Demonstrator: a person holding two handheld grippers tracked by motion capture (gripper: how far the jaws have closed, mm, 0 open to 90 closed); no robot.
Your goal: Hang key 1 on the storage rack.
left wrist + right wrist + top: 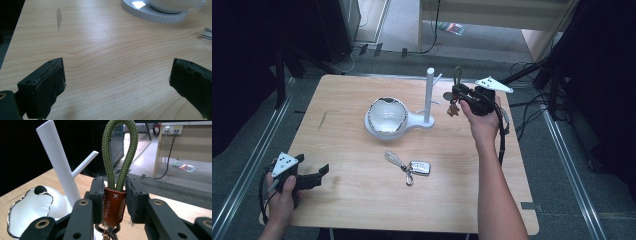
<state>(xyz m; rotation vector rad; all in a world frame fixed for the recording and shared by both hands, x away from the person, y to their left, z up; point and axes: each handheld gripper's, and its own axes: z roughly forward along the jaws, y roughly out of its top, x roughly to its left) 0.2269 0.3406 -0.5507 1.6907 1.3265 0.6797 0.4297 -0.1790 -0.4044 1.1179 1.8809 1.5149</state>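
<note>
Presently the right tool clamps an olive braided-cord key fob with orange leather tab beside the white pegged stand; next, its loop must be threaded over a peg, while the left tool rests wide open and empty on the tabletop.

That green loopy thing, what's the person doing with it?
The person's right gripper is clamped on the orange collar of a keychain with a green cord loop, holding it up beside the white peg stand, probably to hang it on a peg. A second key fob lies flat on the wooden table. The left gripper rests open near the table's corner, holding nothing.
</note>
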